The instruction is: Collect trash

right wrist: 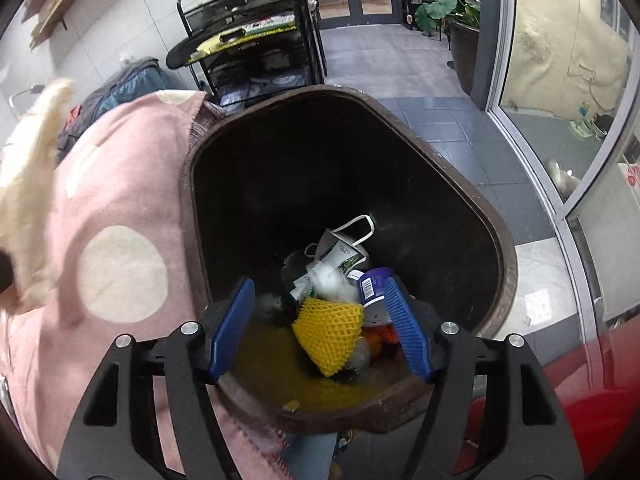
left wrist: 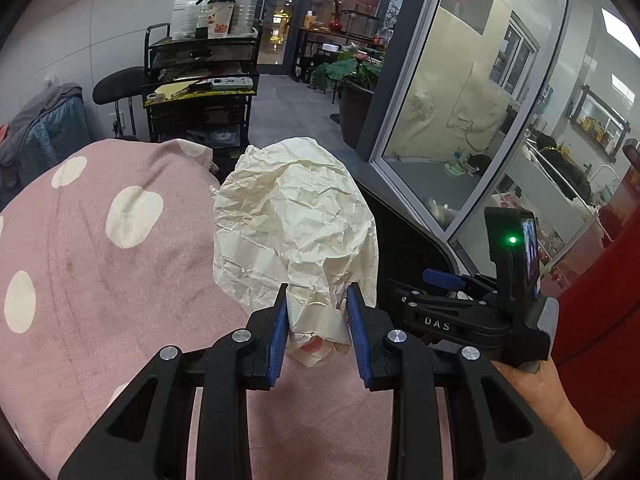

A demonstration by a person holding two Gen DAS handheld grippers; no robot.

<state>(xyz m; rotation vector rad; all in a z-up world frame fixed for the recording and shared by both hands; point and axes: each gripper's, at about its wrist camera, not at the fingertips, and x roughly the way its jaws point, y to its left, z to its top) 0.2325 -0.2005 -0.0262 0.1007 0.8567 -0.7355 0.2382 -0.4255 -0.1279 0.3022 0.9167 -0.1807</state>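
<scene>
My left gripper point(left wrist: 317, 300) is shut on a crumpled cream paper wrapper point(left wrist: 296, 220) and holds it up above the pink polka-dot cloth point(left wrist: 100, 260). The same paper shows blurred at the left edge of the right wrist view point(right wrist: 36, 168). My right gripper point(right wrist: 320, 312) is open and empty, held over the mouth of a dark brown trash bin point(right wrist: 472, 200). The bin holds a yellow foam fruit net point(right wrist: 328, 332), a purple cup point(right wrist: 374, 284), a crumpled paper bag point(right wrist: 340, 252) and other litter. The right gripper body shows in the left wrist view point(left wrist: 480, 312).
The pink cloth-covered surface point(right wrist: 120, 240) lies left of the bin. A black wire cart point(left wrist: 200, 92) with bottles stands behind it, with a chair point(left wrist: 116, 88) and a jacket point(left wrist: 40, 132). Glass partitions point(left wrist: 460, 100) and a potted plant point(right wrist: 452, 12) are on the right. A red object point(right wrist: 592, 408) sits at lower right.
</scene>
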